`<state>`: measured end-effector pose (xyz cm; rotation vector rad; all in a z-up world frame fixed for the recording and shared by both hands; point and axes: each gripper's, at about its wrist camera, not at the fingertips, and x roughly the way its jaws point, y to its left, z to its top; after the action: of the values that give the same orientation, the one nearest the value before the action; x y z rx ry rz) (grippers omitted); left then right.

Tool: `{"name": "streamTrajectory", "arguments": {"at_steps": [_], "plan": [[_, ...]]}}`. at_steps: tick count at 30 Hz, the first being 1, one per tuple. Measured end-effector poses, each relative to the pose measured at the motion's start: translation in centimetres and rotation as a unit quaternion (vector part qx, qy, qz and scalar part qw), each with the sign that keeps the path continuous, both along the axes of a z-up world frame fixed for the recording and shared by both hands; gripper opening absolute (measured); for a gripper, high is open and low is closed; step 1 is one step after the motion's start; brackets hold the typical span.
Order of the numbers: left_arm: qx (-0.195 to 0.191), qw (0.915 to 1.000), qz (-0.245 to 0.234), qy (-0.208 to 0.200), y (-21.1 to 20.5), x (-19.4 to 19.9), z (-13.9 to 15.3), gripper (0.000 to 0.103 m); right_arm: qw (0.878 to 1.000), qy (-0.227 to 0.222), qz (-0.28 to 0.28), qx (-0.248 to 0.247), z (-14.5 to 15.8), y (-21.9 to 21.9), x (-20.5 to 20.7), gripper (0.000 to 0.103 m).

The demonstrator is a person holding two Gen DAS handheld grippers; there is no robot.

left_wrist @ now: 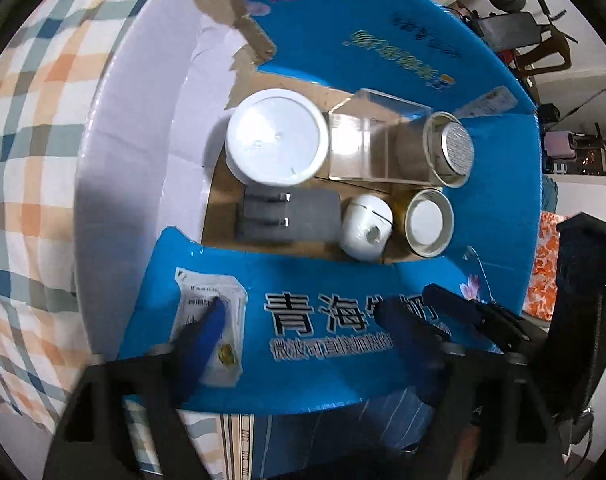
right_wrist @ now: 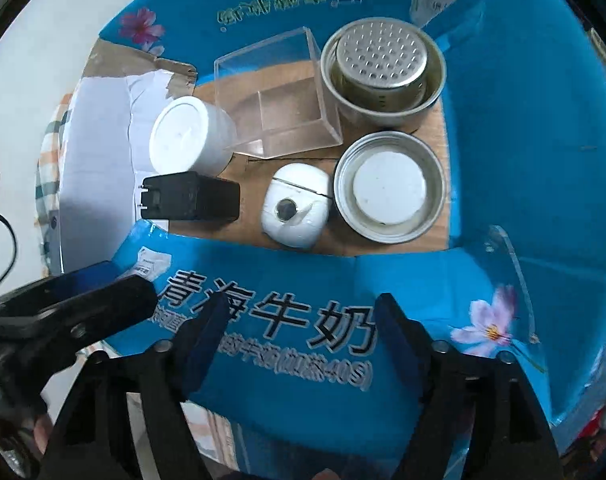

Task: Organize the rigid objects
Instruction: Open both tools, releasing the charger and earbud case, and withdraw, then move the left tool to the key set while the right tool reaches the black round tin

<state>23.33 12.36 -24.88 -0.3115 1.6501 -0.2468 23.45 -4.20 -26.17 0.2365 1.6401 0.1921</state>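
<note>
A blue cardboard box (right_wrist: pixel 515 168) printed with Chinese lettering and pink flowers stands open, its flaps folded outward, on a surface covered by a checked cloth (left_wrist: pixel 35 128). Inside, along the box's left wall, sits a white lidded tub (right_wrist: pixel 183 138) toward the far edge, and in front of it a black rectangular block (right_wrist: pixel 191 196) with two small metal tabs lies against the near-left corner of the brown floor. Next to the right, a clear plastic box (right_wrist: pixel 279 92) stands tilted at the far edge, touching the tub on one side and a metal cup on the other. In front of it, near the middle of the near edge, rests a small white rounded case (right_wrist: pixel 297 210) with a round silver button. In the far-right corner a metal cup holding a perforated steel strainer (right_wrist: pixel 379 56) leans slightly; just in front of it, in the near-right corner, a second metal cup with a white disc inside (right_wrist: pixel 389 192) touches the white case. The left gripper (left_wrist: pixel 299 320) hovers over the near flap, its blue fingers (left_wrist: pixel 207 328) spread apart and holding nothing, one tip above a white label on the flap. The right gripper (right_wrist: pixel 303 320) hangs over the same flap further right, fingers likewise spread wide and empty.
</note>
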Motion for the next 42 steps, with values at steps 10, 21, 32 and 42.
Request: {"name": "streamTrajectory", "arguments": {"at_steps": [10, 21, 32, 42], "plan": [[0.077, 0.9952, -0.013, -0.059, -1.3, -2.6, 3.4, 0.103, 0.996, -0.049, -0.006, -0.080, 4.2, -2.2, -2.3, 0.084], [0.085, 0.9867, 0.006, -0.139, -1.4, -5.3, 10.3, 0.103, 0.989, -0.123, -0.002, -0.082, 13.3, -3.7, -5.7, 0.084], [0.109, 0.9758, 0.002, -0.189, -1.2, -8.4, 16.0, 0.103, 0.985, -0.163, 0.009, -0.053, 19.3, -4.2, -9.3, 0.084], [0.102, 0.9730, -0.013, -0.206, -4.1, -9.5, 17.5, 0.103, 0.982, -0.182, -0.038, -0.031, 21.2, -8.6, -11.7, 0.084]]}}
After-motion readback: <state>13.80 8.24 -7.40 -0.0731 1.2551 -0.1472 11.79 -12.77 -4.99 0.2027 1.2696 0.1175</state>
